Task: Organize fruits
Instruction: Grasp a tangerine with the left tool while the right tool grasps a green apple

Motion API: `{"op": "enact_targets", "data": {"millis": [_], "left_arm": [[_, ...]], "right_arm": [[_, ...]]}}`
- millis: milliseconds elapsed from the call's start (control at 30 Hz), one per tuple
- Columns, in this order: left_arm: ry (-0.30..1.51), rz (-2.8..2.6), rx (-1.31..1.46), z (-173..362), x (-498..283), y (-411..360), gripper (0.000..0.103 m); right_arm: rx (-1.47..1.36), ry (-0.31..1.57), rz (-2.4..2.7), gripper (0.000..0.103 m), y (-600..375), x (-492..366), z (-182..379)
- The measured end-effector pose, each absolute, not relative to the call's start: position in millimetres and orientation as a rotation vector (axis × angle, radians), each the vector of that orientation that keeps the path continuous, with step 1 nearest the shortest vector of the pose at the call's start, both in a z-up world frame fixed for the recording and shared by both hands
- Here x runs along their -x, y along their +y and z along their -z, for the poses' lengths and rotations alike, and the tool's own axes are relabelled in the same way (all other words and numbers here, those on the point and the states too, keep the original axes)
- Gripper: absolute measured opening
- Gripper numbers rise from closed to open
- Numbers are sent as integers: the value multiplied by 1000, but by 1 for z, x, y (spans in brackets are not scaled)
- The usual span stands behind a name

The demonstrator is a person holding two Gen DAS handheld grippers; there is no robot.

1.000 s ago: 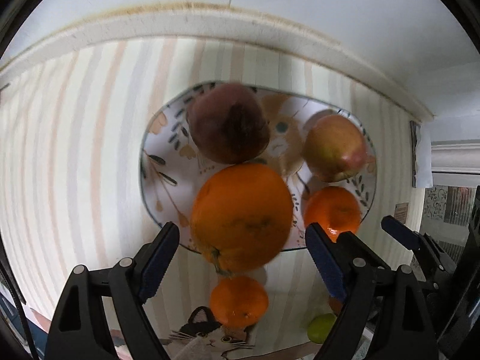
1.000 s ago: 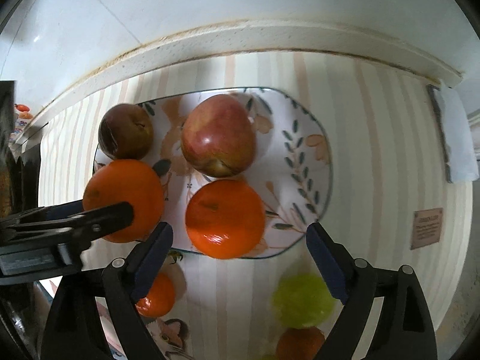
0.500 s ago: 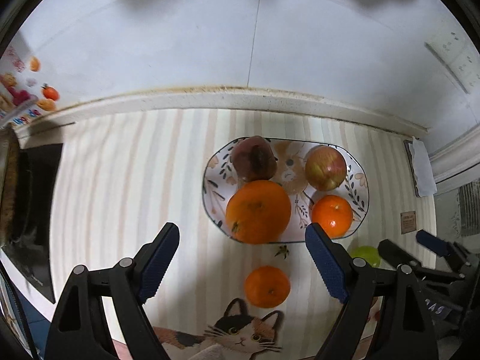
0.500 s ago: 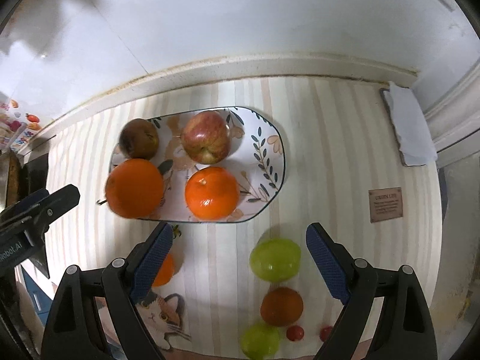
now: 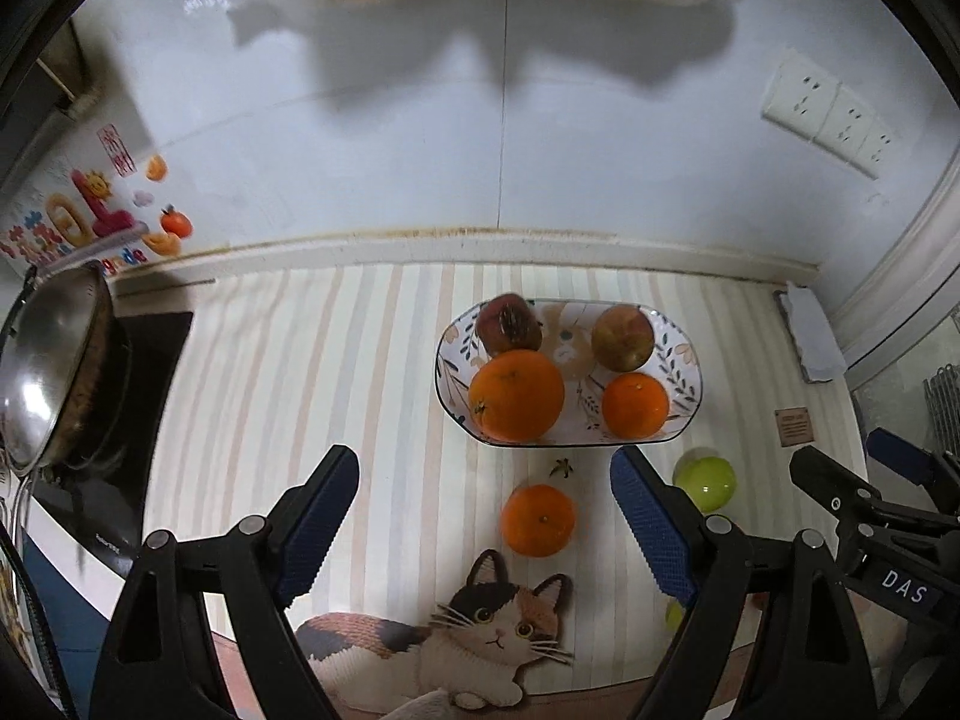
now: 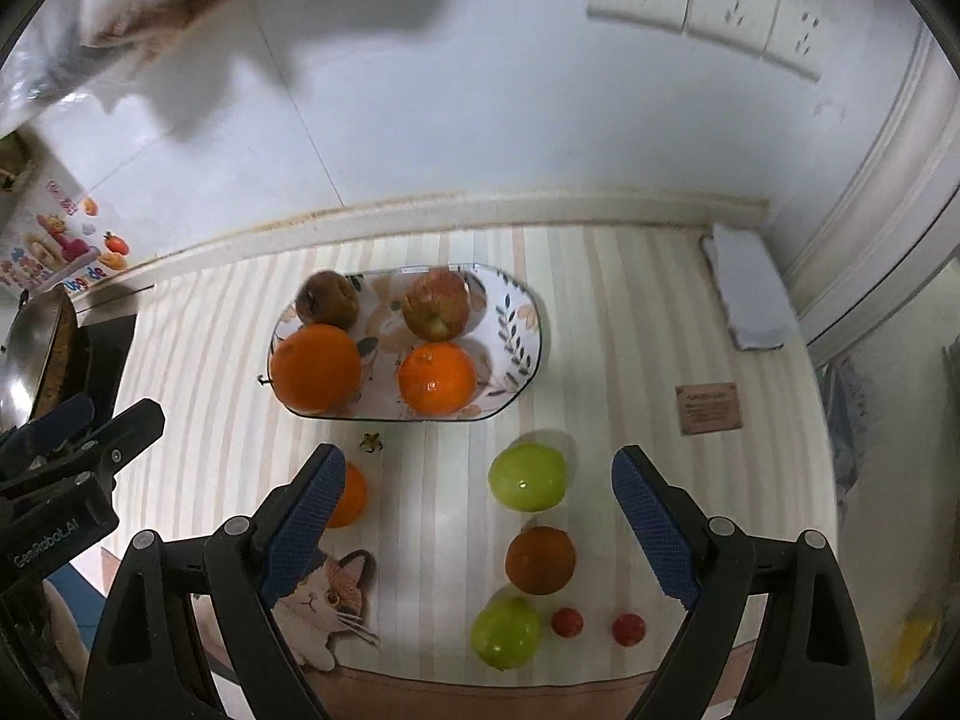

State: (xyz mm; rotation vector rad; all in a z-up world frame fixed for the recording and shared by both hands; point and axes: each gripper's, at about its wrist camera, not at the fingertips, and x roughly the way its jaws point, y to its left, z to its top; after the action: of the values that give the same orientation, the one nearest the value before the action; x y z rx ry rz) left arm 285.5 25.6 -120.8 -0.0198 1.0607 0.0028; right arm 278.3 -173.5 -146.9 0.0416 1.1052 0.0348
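Hovering high over the striped counter point(image 6: 630, 312), left hand-held gripper point(image 5: 483, 525) and right hand-held gripper point(image 6: 474, 525) both wide open, holding nothing. Sitting in the oval flowered plate point(image 6: 516, 324): two oranges, a red apple, a dark brown fruit. Waiting loose on the counter: a small round orange point(image 5: 538, 519), a shiny green apple point(image 6: 528, 476), more fruit nearby. Picking one loose fruit next, coming straight down, squeezing gently. Reading "DAS" on the right one, "Robot.AI" on the left.

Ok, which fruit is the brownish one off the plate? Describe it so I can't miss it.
Start at the plate and come toward the camera past the green apple. The brownish fruit lies just behind it: round and dark orange-brown, between two green apples, bigger than the two small red fruits beside it.
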Motion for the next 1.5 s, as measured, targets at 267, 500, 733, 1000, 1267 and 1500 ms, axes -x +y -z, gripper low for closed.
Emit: {"op": "enact_targets", "data": {"millis": [267, 500, 733, 1000, 1267, 1500], "left_arm": [[1027, 17, 23, 97, -259, 23, 86], [1143, 12, -5, 130, -269, 20, 86], [1427, 57, 4, 221, -299, 9, 86], [1598, 130, -14, 290, -331, -17, 86], [1613, 130, -67, 326, -345, -33, 63], [1581, 130, -71, 320, -328, -27, 62]], "right_arm": [[-75, 1044, -59, 93, -172, -249, 116], [-150, 1146, -74, 93, -186, -239, 141], [-338, 1472, -57, 92, -215, -238, 265], [-418, 1625, -37, 85, -215, -223, 338], [-355, 1660, 3, 61, -208, -222, 360], [-317, 1640, -1, 58, -203, -221, 359]]}}
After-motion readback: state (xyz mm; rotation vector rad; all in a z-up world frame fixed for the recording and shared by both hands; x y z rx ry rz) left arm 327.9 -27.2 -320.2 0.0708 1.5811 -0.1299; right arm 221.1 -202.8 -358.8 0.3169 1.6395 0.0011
